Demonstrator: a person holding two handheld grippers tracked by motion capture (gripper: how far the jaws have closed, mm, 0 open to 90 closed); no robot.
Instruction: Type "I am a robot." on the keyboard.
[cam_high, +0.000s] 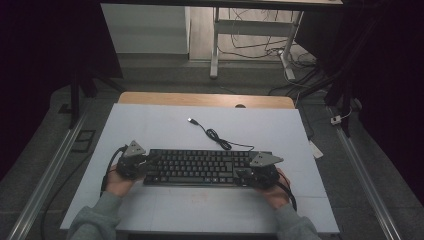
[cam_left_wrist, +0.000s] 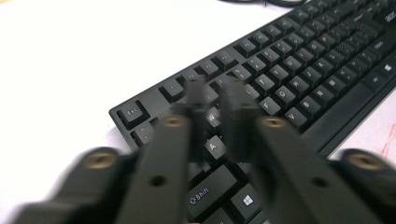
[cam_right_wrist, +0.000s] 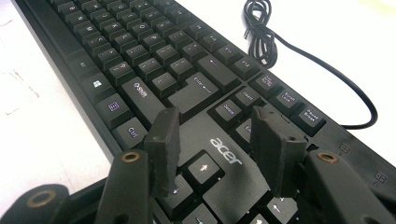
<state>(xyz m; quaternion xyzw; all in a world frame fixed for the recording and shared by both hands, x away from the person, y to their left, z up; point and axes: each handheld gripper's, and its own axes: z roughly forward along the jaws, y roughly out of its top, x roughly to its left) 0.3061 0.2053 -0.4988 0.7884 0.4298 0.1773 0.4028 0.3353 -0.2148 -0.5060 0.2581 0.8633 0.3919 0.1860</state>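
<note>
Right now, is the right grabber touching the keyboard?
Cannot tell. In the right gripper view, the right gripper hangs open over the keyboard by the arrow keys, but the jaw tips hide any gap or contact beneath them.

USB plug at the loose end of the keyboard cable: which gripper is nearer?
Left, slightly. The left gripper sits over the keyboard's left end, below-left of the USB plug. The right gripper sits over the right end, farther down and across the coiled cable.

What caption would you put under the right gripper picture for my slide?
Open right gripper hovering over the arrow keys of a black keyboard, its cable coiled on the white table.
</note>
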